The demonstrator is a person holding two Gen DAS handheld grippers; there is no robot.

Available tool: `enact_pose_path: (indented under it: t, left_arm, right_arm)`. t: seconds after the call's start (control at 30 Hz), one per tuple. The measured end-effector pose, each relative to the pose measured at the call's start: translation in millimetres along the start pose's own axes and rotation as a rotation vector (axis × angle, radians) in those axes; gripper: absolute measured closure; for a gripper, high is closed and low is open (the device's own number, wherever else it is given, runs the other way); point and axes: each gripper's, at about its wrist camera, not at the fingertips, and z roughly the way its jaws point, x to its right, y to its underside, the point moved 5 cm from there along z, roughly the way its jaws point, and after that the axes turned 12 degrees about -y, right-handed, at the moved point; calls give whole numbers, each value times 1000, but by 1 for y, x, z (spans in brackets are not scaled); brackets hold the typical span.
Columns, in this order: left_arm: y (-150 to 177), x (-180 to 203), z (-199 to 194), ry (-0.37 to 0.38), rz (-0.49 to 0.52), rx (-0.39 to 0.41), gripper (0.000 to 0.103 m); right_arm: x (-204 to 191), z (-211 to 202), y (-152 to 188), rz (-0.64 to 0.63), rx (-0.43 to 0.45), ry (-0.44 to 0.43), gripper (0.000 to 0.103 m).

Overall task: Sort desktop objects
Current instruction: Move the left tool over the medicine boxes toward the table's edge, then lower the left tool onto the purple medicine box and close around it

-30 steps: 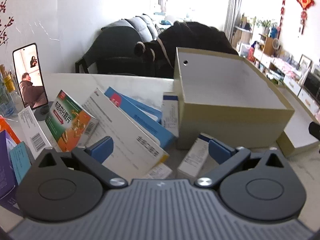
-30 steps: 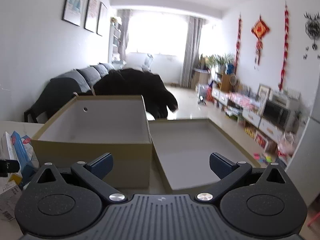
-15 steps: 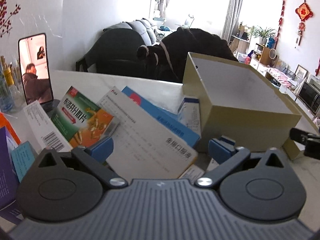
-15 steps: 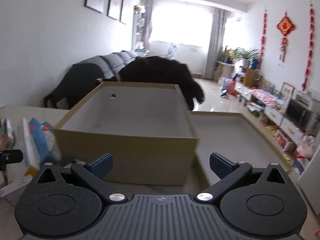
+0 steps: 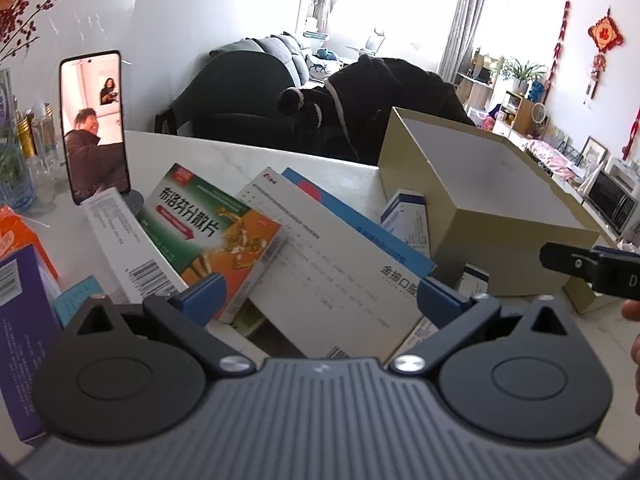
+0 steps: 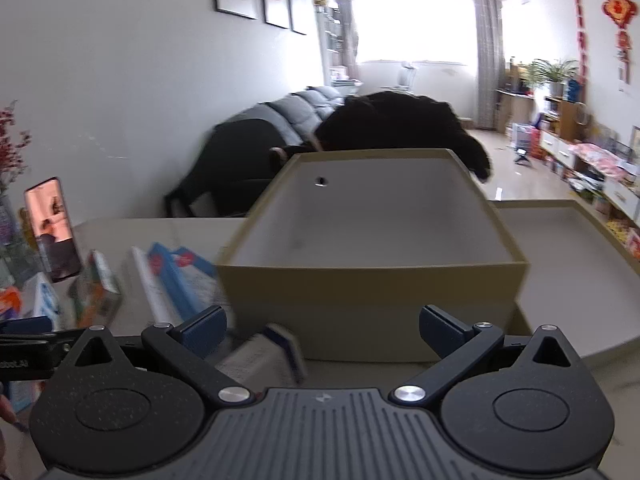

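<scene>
Over the medicine boxes (image 5: 208, 228), both claws (left (image 5: 320, 296), right (image 6: 320, 324)) hover spread, empty.

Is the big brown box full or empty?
Empty as far as shown. The box has its top open, and the right wrist view shows only bare white walls and floor inside. The near inside corner is hidden.

Left wrist view low over medicine boxes (image 5: 208, 224), right wrist view facing cardboard box (image 6: 372, 256), both sharing it
</scene>
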Motion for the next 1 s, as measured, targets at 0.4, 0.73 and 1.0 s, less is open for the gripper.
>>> enact_pose_path:
  t: [0.4, 0.73, 1.0]
  left_arm:
    - [-2, -26, -31, -48, -34, 65, 0]
    - [5, -106, -42, -231, -225, -50, 0]
    - [7, -153, -49, -357, -304, -37, 0]
  right_arm:
    - [-33, 4, 5, -39, -27, -111, 1]
    - [-46, 11, 16, -68, -26, -156, 1]
    - [-48, 11, 19, -67, -16, -182, 1]
